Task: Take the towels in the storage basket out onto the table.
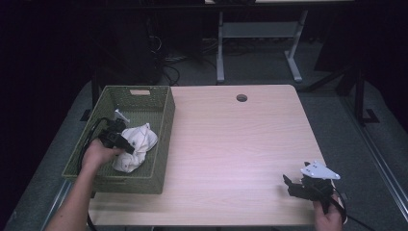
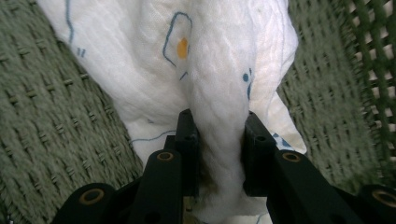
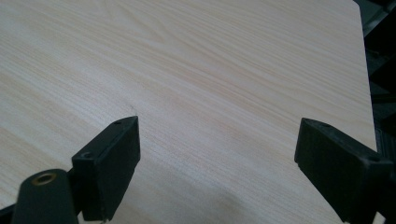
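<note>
Two tongs on the job, and we've got the left tongs (image 1: pixel 129 147) down inside the green basket (image 1: pixel 163 126), pinched on a thick fold of the white cloth (image 1: pixel 139 144). From the left gripper view, both jaws press into that fold of cloth (image 2: pixel 219 135) from either side, with the woven basket floor (image 2: pixel 56 135) just beneath. The cloth sits bunched in the middle of the basket, which stands on the left end of the counter (image 1: pixel 231 144).

Over on the near right corner, our right tongs (image 1: pixel 290 184) hang spread wide, nothing between the jaws, just bare wood grain (image 3: pixel 210 93) ahead of them in the right gripper view.

So we judge this as the grab step: the hold looks made, the lift not yet begun. Next we'd call for a straight pull upward, high enough that the trailing cloth clears the basket wall, then a carry across to the open counter. Snagging on the weave is the thing to watch. The right tongs look ready to take a free corner once the cloth arrives.
</note>
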Motion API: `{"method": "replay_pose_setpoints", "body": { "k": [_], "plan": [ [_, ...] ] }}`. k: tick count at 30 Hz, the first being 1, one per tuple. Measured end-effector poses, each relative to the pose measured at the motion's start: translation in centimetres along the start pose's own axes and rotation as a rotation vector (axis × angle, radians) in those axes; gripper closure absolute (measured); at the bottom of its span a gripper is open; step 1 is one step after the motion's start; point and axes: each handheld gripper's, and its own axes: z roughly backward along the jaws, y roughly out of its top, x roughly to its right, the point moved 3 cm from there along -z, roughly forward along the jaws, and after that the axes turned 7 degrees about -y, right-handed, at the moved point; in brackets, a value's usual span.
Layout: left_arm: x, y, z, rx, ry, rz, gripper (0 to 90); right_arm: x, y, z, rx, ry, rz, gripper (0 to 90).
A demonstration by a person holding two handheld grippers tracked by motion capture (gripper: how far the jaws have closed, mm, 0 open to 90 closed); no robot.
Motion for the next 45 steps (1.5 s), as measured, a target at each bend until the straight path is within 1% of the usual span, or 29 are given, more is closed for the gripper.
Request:
{"method": "replay_pose_setpoints", "body": {
  "k": [1,2,3,4,6,7,8,11,14,15,16,17,18,19,20,21,24,27,28,31,32,35,36,37,38,39,43,44,45],
  "plan": [
    [0.0,-0.1,0.3,0.011,-0.012,0.001,72.0,0.0,0.0,0.1,0.001,-0.001,-0.003,13.9],
    [0.0,-0.2,1.1,0.037,-0.023,0.001,72.0,0.0,0.0,0.2,0.0,0.002,-0.004,13.9],
    [0.0,-0.2,1.1,0.037,-0.023,0.001,72.1,0.0,0.0,0.2,0.0,0.002,-0.004,13.9],
    [0.1,-0.2,1.6,0.053,-0.035,0.001,72.1,0.0,0.0,0.3,0.005,0.003,-0.008,13.9],
    [0.4,-0.3,2.7,0.112,-0.081,0.005,72.1,-0.1,0.0,0.4,0.008,0.001,-0.011,13.9],
    [0.4,-0.3,2.7,0.112,-0.081,0.005,72.1,-0.1,0.0,0.4,0.008,0.001,-0.011,13.9],
    [0.5,-0.3,3.1,0.13,-0.091,0.0,72.1,-0.1,0.1,0.5,0.012,0.003,-0.011,13.9],
    [0.5,-0.4,3.7,0.15,-0.105,-0.007,72.0,-0.2,0.1,0.5,0.015,0.004,-0.01,13.9],
    [0.2,-0.4,4.3,0.198,-0.155,0.011,72.0,-0.2,0.1,0.3,0.011,-0.001,-0.009,13.9],
    [0.2,-0.4,4.3,0.198,-0.155,0.011,72.0,-0.2,0.1,0.3,0.011,-0.001,-0.009,13.9],
    [0.0,-0.4,4.7,0.22,-0.182,0.015,72.0,-0.1,0.0,0.2,0.006,-0.002,-0.015,13.9],
    [0.0,-0.4,4.7,0.22,-0.182,0.015,72.0,-0.1,0.0,0.2,0.006,-0.002,-0.015,13.9],
    [0.0,-0.4,4.9,0.24,-0.211,0.019,72.0,-0.1,0.0,0.1,0.002,-0.006,-0.019,13.9],
    [0.0,-0.4,4.9,0.24,-0.211,0.019,72.0,-0.1,0.0,0.1,0.002,-0.006,-0.019,13.9],
    [-0.1,-0.4,5.2,0.258,-0.238,0.022,72.0,0.0,0.0,0.1,0.004,-0.01,-0.022,13.9],
    [-0.1,-0.4,5.2,0.258,-0.238,0.022,72.0,0.0,0.0,0.1,0.004,-0.01,-0.022,13.9],
    [0.1,-0.6,5.4,0.269,-0.281,0.014,72.0,0.1,0.0,0.1,0.005,-0.011,-0.024,13.9],
    [0.1,-0.9,5.2,0.256,-0.286,0.013,72.0,0.1,0.0,0.1,0.006,-0.009,-0.025,13.9],
    [0.0,-0.9,5.2,0.259,-0.284,0.015,72.0,0.1,0.0,0.1,0.008,-0.009,-0.022,13.9],
    [-0.1,-1.0,5.5,0.283,-0.309,0.03,72.0,0.0,0.0,0.2,0.008,-0.008,-0.025,13.9],
    [-0.2,-1.0,5.8,0.301,-0.317,0.034,72.0,0.1,0.0,0.2,0.009,-0.007,-0.023,13.9],
    [-0.2,-1.0,6.2,0.31,-0.315,0.035,72.0,0.1,0.0,0.1,0.009,-0.008,-0.022,13.9],
    [-0.2,-1.0,6.5,0.318,-0.328,0.031,72.0,0.1,0.0,0.1,0.008,-0.008,-0.023,13.9],
    [-0.2,-1.0,6.5,0.318,-0.328,0.031,72.0,0.1,0.0,0.1,0.008,-0.008,-0.023,13.9],
    [0.0,-0.9,6.7,0.334,-0.346,0.028,72.1,0.1,0.0,0.1,0.008,-0.008,-0.023,13.9],
    [0.0,-0.9,6.7,0.334,-0.346,0.028,72.1,0.1,0.0,0.1,0.008,-0.008,-0.023,13.9],
    [0.6,-0.8,7.0,0.357,-0.389,0.014,72.2,0.1,0.0,0.1,0.007,-0.01,-0.025,13.9],
    [0.9,-0.7,7.2,0.371,-0.404,0.015,72.2,0.1,0.0,0.2,0.007,-0.011,-0.025,13.9],
    [0.9,-0.7,7.2,0.371,-0.404,0.015,72.2,0.1,0.0,0.2,0.007,-0.011,-0.025,13.9]
  ]
}}
